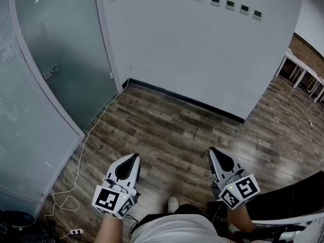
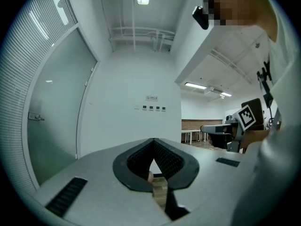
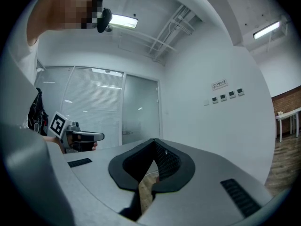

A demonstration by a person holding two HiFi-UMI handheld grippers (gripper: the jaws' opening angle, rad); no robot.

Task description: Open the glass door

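The frosted glass door (image 1: 71, 59) stands shut at the upper left of the head view, with a small metal handle (image 1: 50, 72) on its left side. In the left gripper view the door (image 2: 61, 107) and its handle (image 2: 35, 117) are well ahead to the left. The right gripper view shows the same door (image 3: 141, 112) far off. My left gripper (image 1: 132, 158) and right gripper (image 1: 215, 153) are held level over the wood floor, far short of the door. Both are shut with nothing between the jaws.
A white wall with a row of small wall panels (image 1: 235, 5) faces me. A glass partition with blinds (image 1: 25, 135) runs along the left. A white cable (image 1: 86, 140) trails to a power strip (image 1: 76, 232). White tables (image 1: 304, 70) stand at the far right.
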